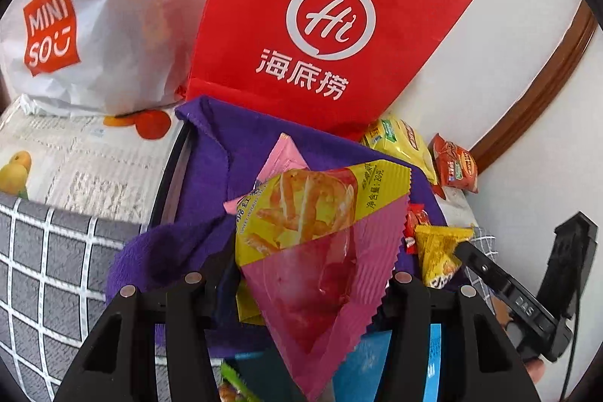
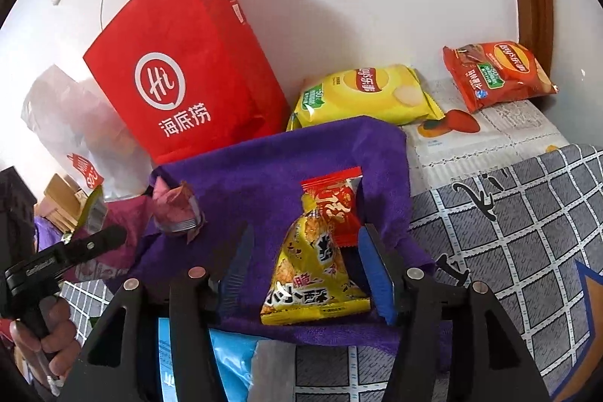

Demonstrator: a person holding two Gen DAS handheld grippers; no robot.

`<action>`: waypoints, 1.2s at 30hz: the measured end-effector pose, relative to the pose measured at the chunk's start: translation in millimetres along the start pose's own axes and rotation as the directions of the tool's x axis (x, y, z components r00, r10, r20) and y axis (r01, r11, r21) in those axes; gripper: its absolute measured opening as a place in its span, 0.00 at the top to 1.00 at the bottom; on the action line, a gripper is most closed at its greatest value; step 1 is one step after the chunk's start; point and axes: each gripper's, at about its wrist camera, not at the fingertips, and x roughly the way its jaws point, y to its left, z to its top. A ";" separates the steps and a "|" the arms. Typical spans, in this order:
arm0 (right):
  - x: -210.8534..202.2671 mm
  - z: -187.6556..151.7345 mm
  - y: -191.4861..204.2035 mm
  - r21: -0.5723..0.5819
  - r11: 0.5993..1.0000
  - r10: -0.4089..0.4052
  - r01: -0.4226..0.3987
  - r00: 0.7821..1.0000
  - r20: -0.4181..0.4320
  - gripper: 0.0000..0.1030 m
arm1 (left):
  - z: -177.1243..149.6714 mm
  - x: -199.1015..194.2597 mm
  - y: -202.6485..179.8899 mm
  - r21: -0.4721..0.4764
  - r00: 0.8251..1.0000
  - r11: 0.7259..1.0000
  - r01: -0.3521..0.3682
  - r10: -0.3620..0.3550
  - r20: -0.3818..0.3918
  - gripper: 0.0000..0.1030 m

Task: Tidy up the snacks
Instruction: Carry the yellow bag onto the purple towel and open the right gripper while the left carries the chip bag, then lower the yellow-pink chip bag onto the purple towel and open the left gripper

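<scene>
Snacks lie about a purple towel [image 2: 271, 172] on the desk [image 2: 527, 213]. The left gripper [image 1: 305, 283] pinches one pink-and-yellow sweet-potato-strip packet [image 1: 312, 232], raised above the towel. The right gripper [image 2: 307, 274] has its blue-padded fingers [image 2: 377, 274] spread either side of one yellow crisp packet [image 2: 309, 274], which lies on the towel with one small red packet [image 2: 339, 206] touching it. Two chip bags, one yellow [image 2: 365, 93] and one orange-red [image 2: 497, 74], lie behind, beside one red paper bag [image 2: 188, 63] and one white shopping bag [image 1: 94, 25].
</scene>
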 end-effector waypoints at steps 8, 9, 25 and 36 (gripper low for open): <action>-3.0 -1.4 8.7 -0.023 1.000 0.021 -0.020 1.000 0.006 0.44 | 6.1 23.2 -2.1 -0.009 0.997 1.000 -0.005 0.005 -0.071 0.42; -4.0 -1.3 9.8 -0.027 0.999 0.021 -0.021 1.000 0.008 0.44 | 6.0 25.5 -2.8 -0.009 0.996 1.000 -0.008 0.007 -0.089 0.38; -10.3 -3.0 22.4 -0.081 0.997 0.002 0.001 0.999 0.032 0.44 | -11.0 -31.8 16.6 0.011 1.000 1.000 0.019 -0.018 -0.024 0.19; -41.6 -9.5 56.1 -0.194 0.981 0.002 0.023 0.991 0.131 0.44 | -43.7 -51.3 43.1 0.080 0.994 0.996 0.044 -0.036 -0.101 0.19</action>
